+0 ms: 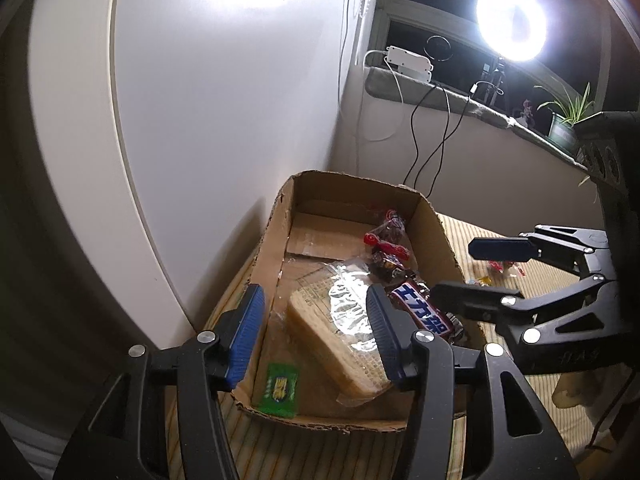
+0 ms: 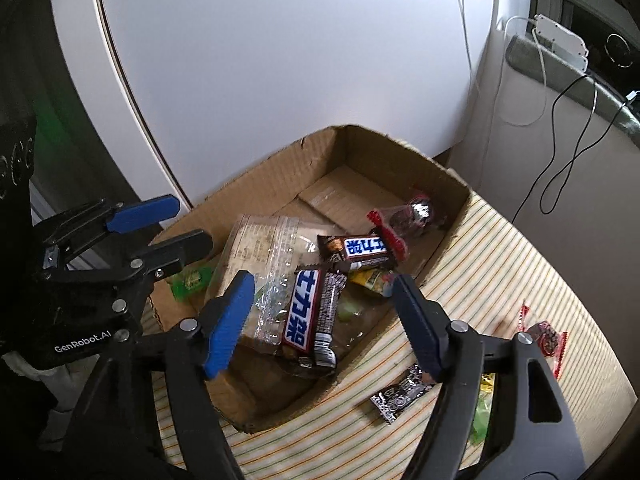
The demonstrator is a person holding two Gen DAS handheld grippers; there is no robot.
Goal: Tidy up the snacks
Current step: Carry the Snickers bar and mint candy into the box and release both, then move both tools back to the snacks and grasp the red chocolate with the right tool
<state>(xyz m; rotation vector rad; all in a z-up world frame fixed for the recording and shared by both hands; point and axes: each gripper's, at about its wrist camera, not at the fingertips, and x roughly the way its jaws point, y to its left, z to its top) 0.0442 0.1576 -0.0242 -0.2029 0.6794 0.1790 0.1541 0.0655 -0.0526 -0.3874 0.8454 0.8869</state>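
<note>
1. Cardboard box (image 2: 256,184), open-topped, sits on the striped cloth (image 2: 492,248) against a white panel (image 2: 280,40); it serves as the collecting bin for the snacks.
2. Left gripper (image 1: 316,336): jaws parted, nothing between the pads; it hangs over the wrapped wafer block (image 1: 340,344) lying in the box.
3. Right gripper (image 2: 324,324): jaws parted, empty, poised above the near chocolate bar (image 2: 308,312).
4. Progress, as judged: well advanced. Already boxed are the wafer block, two chocolate bars, a green sachet (image 1: 280,390), a yellow packet (image 2: 370,280) and a red-edged sweet bag (image 2: 404,216).
5. Remaining on the cloth outside the box: a black-and-silver sachet (image 2: 400,396), a red-edged packet (image 2: 546,338) and a green wrapper (image 2: 482,416), partly hidden by the gripper.
6. Orientation: the near bar's long axis runs towards and away from the right camera; the far bar (image 2: 362,250) lies crosswise to it, touching the yellow packet.
</note>
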